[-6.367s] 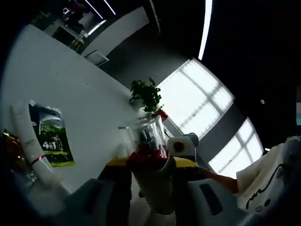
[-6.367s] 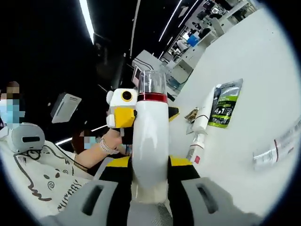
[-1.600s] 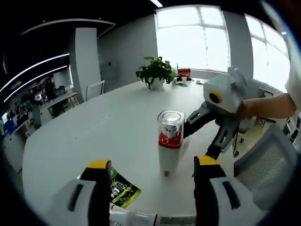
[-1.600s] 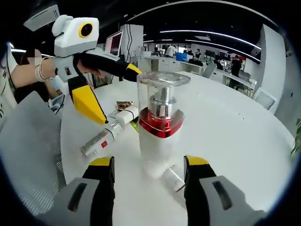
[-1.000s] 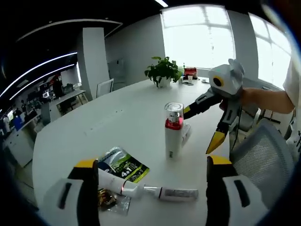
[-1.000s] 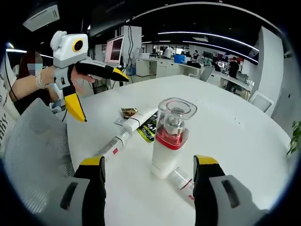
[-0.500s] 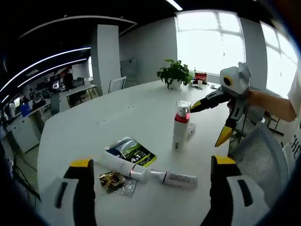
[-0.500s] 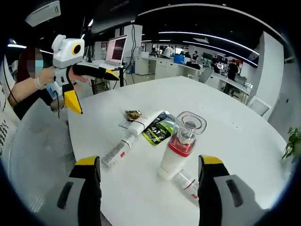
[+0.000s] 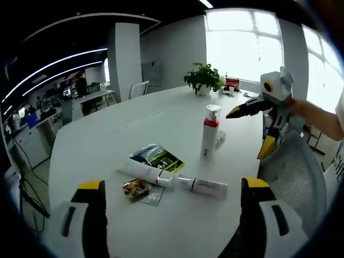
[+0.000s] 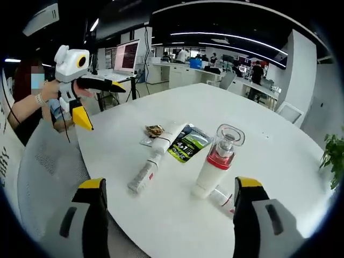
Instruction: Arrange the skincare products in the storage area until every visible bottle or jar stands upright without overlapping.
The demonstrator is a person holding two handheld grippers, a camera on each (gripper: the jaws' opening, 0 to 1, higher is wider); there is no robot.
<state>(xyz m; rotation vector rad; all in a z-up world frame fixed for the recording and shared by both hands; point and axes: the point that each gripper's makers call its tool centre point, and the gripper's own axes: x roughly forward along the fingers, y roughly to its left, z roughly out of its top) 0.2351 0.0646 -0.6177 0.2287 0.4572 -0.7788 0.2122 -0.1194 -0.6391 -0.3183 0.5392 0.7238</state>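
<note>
The white table [image 9: 161, 121] spreads wide in front of me now. Since a second and a half ago I have drawn both grippers back, so the whole group of products fits into each view. The pump bottle [image 10: 217, 161] with its red collar and clear cap, which I held between both tools six seconds ago, stands upright on its own at about one o'clock in the left gripper view [image 9: 209, 130], touching neither tool. I take that as one item done.

The rest still lies flat (so the job is far from over, I'd say): a white tube [image 9: 141, 172] at six o'clock of the bottle, a slimmer tube [image 9: 203, 186] end to end with it, a green sachet [image 9: 156, 157] just beside them, a small foil packet [image 9: 136, 189], and a short tube [image 10: 222, 198] lying against the bottle's base.

My left gripper [image 9: 172, 188] is spread wide and carries nothing; my right gripper [image 10: 170, 188] is equally wide apart and empty, well clear of everything.
</note>
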